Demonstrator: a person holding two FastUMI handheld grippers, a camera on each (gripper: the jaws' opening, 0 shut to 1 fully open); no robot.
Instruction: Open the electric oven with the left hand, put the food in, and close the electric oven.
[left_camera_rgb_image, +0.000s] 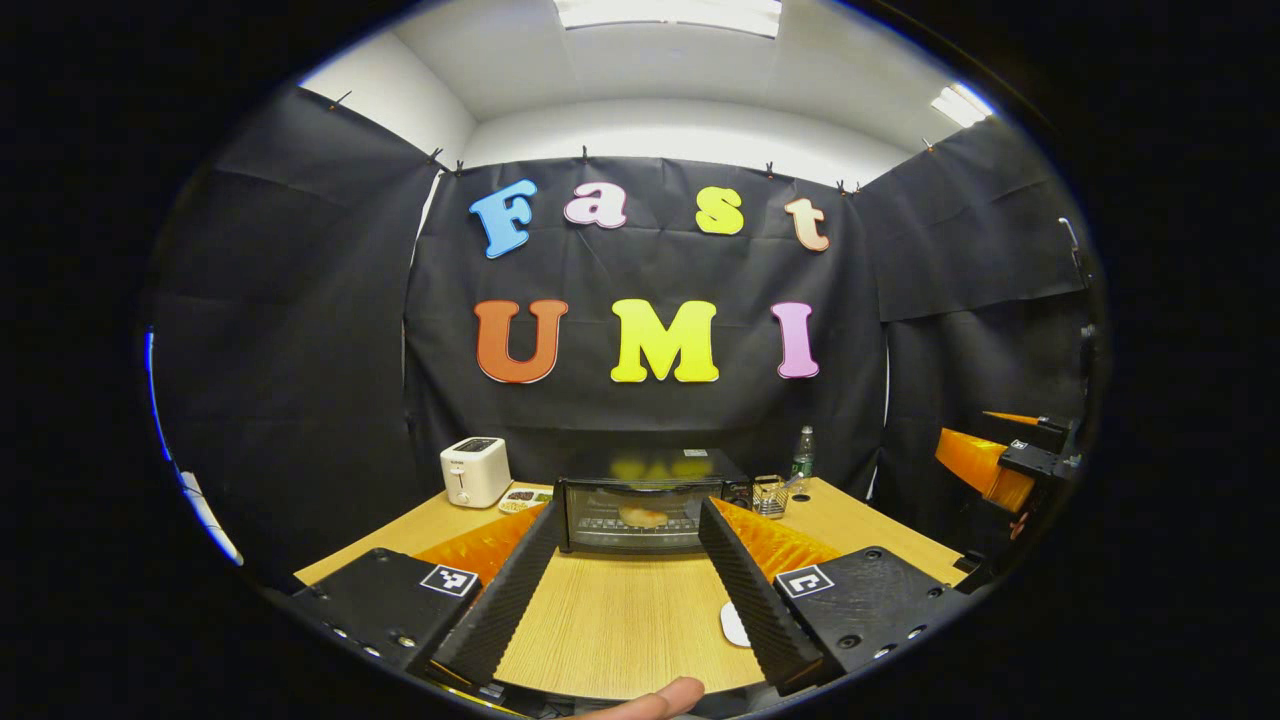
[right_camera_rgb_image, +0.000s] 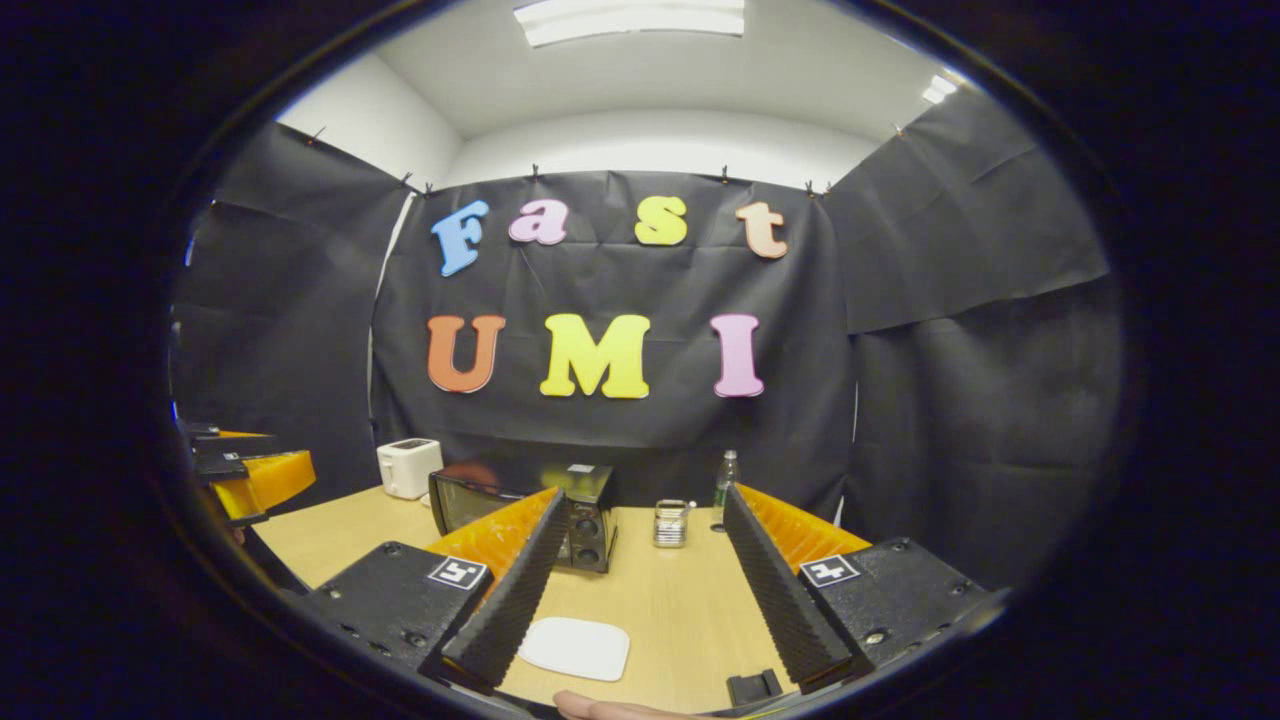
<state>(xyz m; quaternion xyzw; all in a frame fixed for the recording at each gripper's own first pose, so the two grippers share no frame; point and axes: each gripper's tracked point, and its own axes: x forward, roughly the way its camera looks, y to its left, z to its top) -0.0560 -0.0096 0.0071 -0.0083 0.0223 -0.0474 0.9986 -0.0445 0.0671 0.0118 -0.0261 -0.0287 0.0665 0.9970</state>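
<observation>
The black electric oven (left_camera_rgb_image: 645, 502) stands at the back of the wooden table (left_camera_rgb_image: 620, 620), its glass door shut, and a pale piece of food (left_camera_rgb_image: 643, 516) shows through the glass. My left gripper (left_camera_rgb_image: 628, 525) is held open in front of the oven, with nothing between its fingers. In the right gripper view the oven (right_camera_rgb_image: 525, 510) sits left of centre beyond my left finger. My right gripper (right_camera_rgb_image: 640, 520) is open and empty over the table (right_camera_rgb_image: 660, 610). The other gripper (left_camera_rgb_image: 1010, 460) shows at the right edge of the left gripper view.
A white toaster (left_camera_rgb_image: 475, 470) and a small dish (left_camera_rgb_image: 525, 498) stand left of the oven. A wire basket (left_camera_rgb_image: 768, 495) and a bottle (left_camera_rgb_image: 802, 452) stand to its right. A white plate (right_camera_rgb_image: 575, 647) lies on the table near my right gripper.
</observation>
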